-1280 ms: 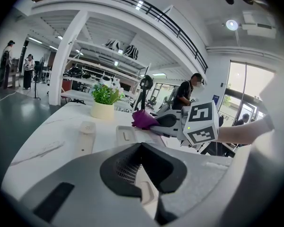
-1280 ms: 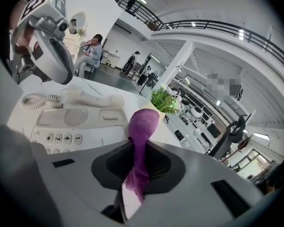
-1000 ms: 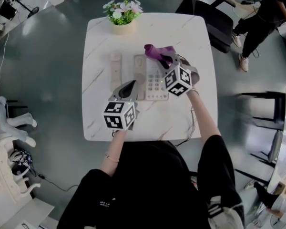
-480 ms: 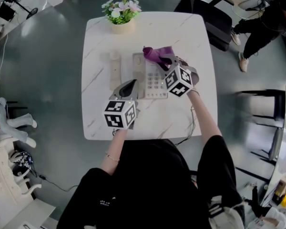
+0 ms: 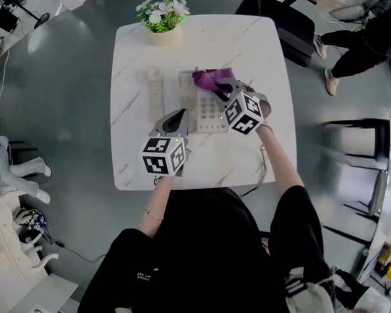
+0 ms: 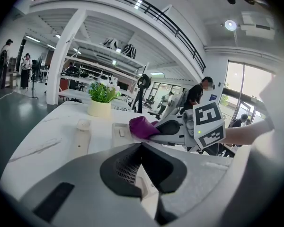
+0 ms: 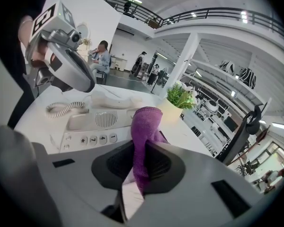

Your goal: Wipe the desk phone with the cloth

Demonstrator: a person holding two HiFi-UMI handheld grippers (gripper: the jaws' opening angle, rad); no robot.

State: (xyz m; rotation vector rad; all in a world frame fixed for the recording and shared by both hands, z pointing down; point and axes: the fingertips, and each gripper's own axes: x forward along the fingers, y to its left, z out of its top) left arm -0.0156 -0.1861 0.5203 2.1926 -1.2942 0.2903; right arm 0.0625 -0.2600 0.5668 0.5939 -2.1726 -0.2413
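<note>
The purple cloth (image 5: 212,79) is clamped in the right gripper (image 5: 223,85) and laid, apparently touching, on the far end of the desk phone (image 5: 194,106). The left gripper (image 5: 176,118) is held closed and empty near it; wiping is judged begun, with the keypad (image 5: 214,108) left.

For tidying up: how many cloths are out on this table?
1: the purple cloth, pinched in the right tongs over the desk phone's far end. No other shows, though one may be hidden.
</note>
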